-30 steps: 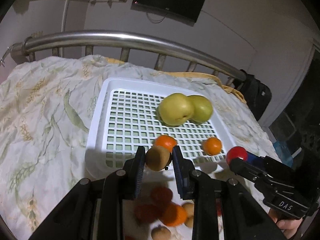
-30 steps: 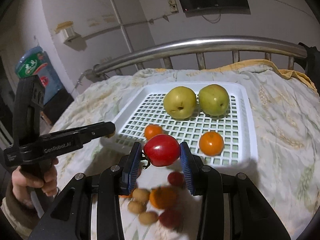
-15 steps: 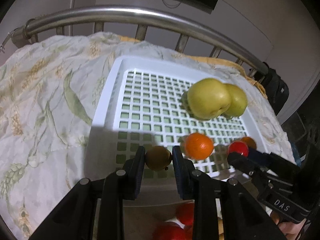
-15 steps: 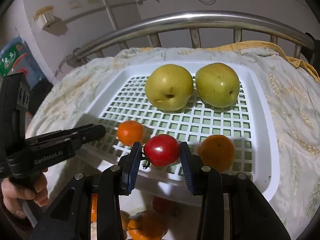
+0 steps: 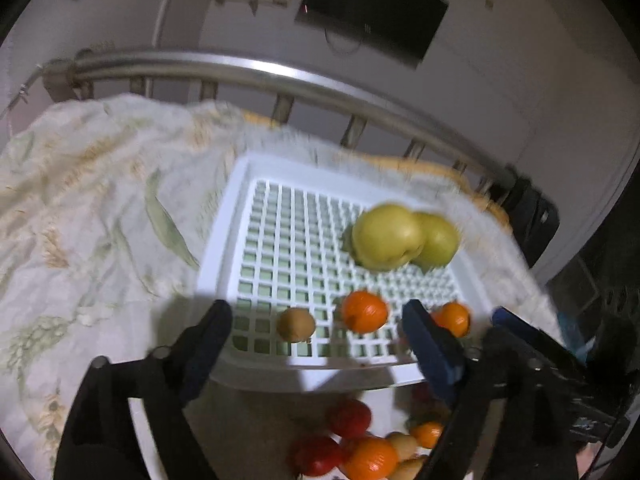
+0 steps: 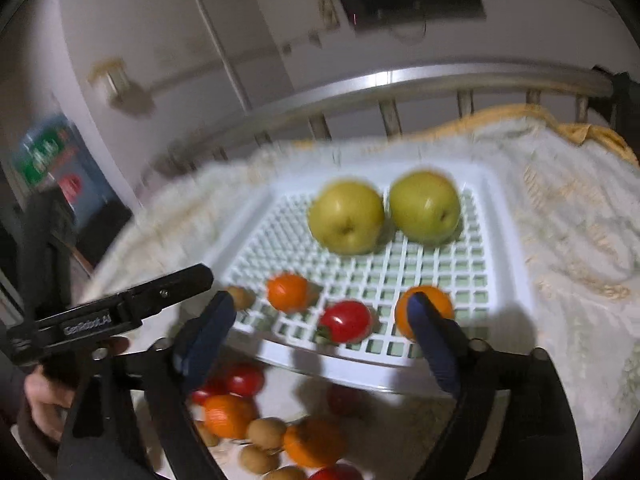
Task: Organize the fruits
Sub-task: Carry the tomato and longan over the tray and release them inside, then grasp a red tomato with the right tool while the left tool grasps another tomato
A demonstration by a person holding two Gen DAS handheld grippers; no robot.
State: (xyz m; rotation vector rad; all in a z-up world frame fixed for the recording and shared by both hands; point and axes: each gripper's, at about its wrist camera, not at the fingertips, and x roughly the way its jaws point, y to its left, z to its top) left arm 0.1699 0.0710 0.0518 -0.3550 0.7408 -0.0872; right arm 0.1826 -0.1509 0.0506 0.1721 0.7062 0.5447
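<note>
A white slatted tray (image 5: 224, 248) is seen lying on a bed covered with a leaf-patterned sheet (image 5: 80, 216), and all places are given from this tray. At its far side two yellow-green pears (image 6: 346, 218) are set side by side, touching. Along its near edge a small brown fruit (image 5: 296, 324), probably a kiwi though the view is blurred, an orange (image 5: 364, 311), a red tomato (image 6: 346, 320) and a second orange (image 6: 430, 304) are laid in a row. The left claw (image 5: 316, 344) is held over the near edge with its jaws opening; the brown fruit is seen between them on the slats, touched by neither pad. The right claw (image 6: 320, 336) is likewise held there with jaws opening, and the tomato is left resting on the tray between them, clear of both pads. In front of the tray, on the bed, a loose heap of fruit (image 6: 272, 424) is gathered: tomatoes, oranges and brown fruits. Behind the tray a metal bed rail (image 5: 256, 76) is seen.
</note>
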